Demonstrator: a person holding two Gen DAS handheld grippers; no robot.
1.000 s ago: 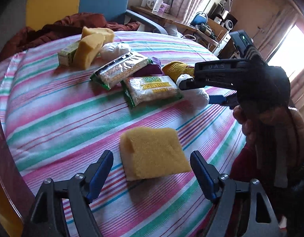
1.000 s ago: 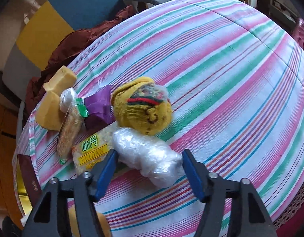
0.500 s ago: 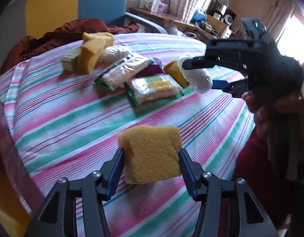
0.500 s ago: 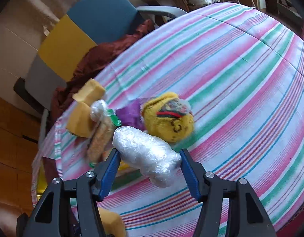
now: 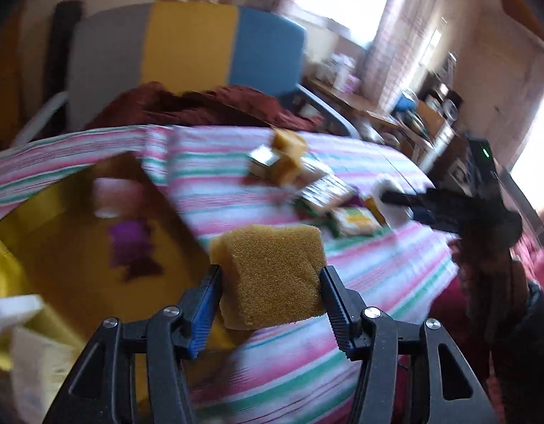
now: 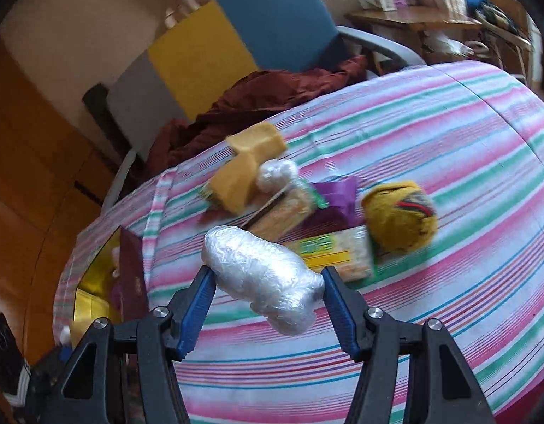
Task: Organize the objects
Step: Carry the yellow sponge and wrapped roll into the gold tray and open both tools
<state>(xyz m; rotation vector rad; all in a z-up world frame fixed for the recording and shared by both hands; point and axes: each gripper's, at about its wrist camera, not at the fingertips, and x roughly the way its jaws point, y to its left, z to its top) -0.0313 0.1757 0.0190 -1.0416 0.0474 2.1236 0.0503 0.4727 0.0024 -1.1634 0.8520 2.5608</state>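
Grey, yellow and blue chair (image 6: 215, 53) behind striped tablecloth (image 6: 448, 134); maroon cloth (image 6: 272, 95) draped on its seat.

Left of the left claw (image 5: 270, 279), a yellow-lined box (image 5: 56, 247) is smeared by motion; a purple thing (image 5: 130, 243) and a pale pink thing (image 5: 113, 196) inside it cannot be identified. A white blurred shape (image 5: 14, 312) at that view's left edge is cut off. Beyond the claw, the packets and sponges on the tabletop (image 5: 208, 190) blur together, their print unreadable. The right claw (image 5: 395, 199) hides most of the white bundle it carries there. In the right wrist view, both claw handles run off the bottom edge.
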